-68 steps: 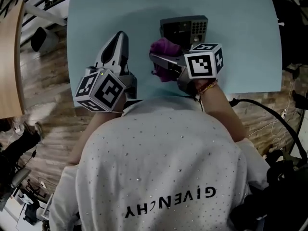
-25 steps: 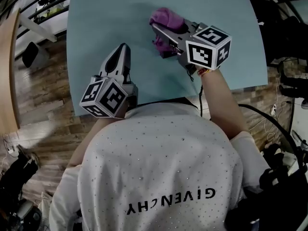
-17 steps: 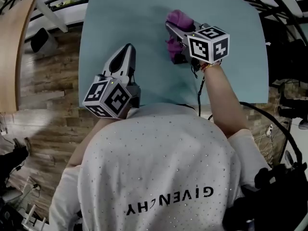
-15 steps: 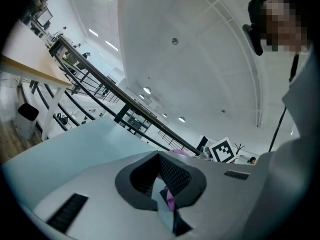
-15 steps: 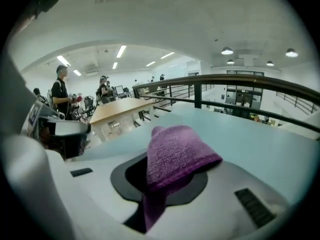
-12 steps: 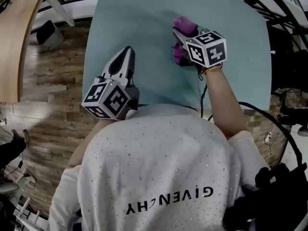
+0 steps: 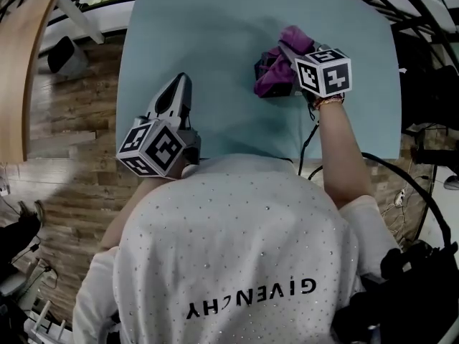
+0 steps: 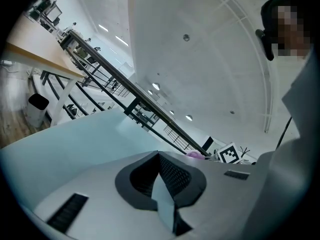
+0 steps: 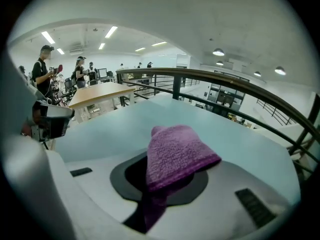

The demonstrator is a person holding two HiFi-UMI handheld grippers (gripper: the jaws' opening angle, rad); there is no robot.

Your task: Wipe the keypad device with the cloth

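While the right claw [image 7: 288, 52] is clamping the cloth [image 7: 274, 79] over the device [image 7: 261, 69] on the desk's [image 7: 201, 34] right half, I'd say it's needing flat, even strokes; left claw [image 7: 178, 84] is idling, pinched together, empty.

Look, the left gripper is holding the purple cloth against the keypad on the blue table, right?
No, it is the right gripper that holds the purple cloth, with its jaws shut on it, as the right gripper view shows. The left gripper is shut on nothing, away from the keypad. The cloth is against the keypad on the blue table, as you said.
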